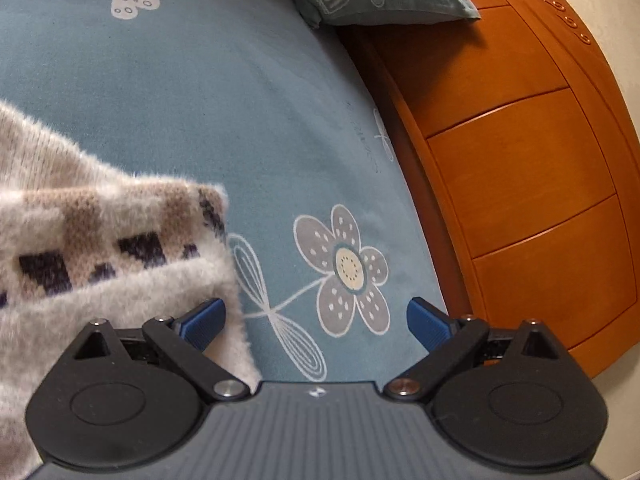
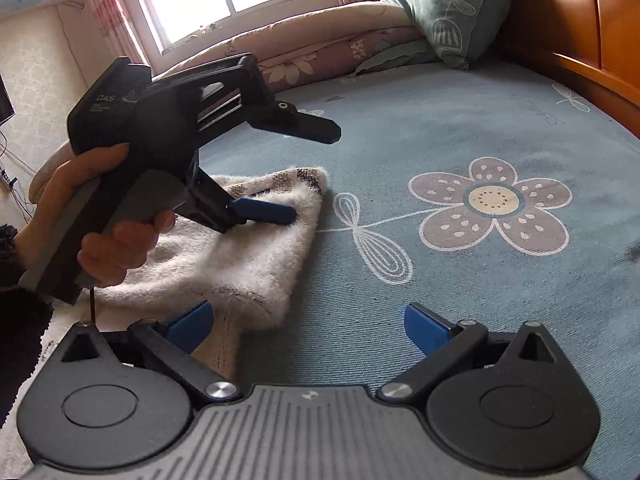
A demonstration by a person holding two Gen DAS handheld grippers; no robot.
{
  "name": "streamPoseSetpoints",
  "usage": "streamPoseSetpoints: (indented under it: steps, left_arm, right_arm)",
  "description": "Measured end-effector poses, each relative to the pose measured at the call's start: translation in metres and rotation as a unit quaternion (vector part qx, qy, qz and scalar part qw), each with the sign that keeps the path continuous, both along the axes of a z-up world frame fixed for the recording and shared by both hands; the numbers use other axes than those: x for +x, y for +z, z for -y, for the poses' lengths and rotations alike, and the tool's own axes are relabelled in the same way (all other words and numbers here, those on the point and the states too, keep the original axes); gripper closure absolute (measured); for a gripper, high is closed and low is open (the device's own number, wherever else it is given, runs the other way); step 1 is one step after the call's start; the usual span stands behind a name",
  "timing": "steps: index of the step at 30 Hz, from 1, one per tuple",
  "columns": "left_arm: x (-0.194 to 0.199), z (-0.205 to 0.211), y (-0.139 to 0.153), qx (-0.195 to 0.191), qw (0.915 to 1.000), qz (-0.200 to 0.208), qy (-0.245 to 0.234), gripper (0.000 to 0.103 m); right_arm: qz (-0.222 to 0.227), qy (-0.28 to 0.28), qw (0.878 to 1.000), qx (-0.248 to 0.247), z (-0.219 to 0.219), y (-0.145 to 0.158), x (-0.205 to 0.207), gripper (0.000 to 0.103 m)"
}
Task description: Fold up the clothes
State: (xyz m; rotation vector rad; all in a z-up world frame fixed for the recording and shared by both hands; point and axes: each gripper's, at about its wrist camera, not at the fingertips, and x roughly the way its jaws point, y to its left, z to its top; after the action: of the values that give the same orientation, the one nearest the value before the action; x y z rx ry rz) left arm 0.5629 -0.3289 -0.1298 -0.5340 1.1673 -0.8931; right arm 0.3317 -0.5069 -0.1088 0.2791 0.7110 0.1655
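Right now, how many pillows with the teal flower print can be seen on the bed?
1. The teal pillow leans at the head of the bed against the wooden headboard, beside the rolled pink quilt. Others may lie out of view.

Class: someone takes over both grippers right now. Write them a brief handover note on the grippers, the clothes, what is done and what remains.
Left gripper: open, holding nothing, one finger over the sweater's edge.
Right gripper: open, empty, at the near corner.
The fuzzy cream sweater lies on the blue floral bedsheet, already doubled over into layers.
Done: at least one fold.
Left: probably a final fold and smoothing; I cannot see the whole garment.
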Motion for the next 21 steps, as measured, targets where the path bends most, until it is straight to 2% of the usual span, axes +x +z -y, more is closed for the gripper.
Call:
streamPoseSetpoints:
  steps: [7,10,17,21]
  left_arm:
    - [0.024,0.0,-0.005,-0.017,0.9988,0.007,0.046,0.006]
    - [0.019,0.0,-0.003,-0.016,0.9988,0.009,0.046,0.006]
    - [-0.031,-0.018,0.005,-0.014,0.9998,0.008,0.01,0.006]
    - [-0.06,-0.031,0.01,0.004,1.0,0.0,-0.009,0.006]
  right_arm:
    - [-0.002,0.0,1.0,-0.002,-0.002,0.0,0.001,0.0]
    - [-0.002,0.002,1.0,-0.002,-0.003,0.0,0.001,0.0]
    - [0.001,-0.002,1.0,0.0,0.0,0.002,-0.001,0.0]
    - [0.0,-0.01,1.0,-0.001,0.002,0.003,-0.002,0.0]
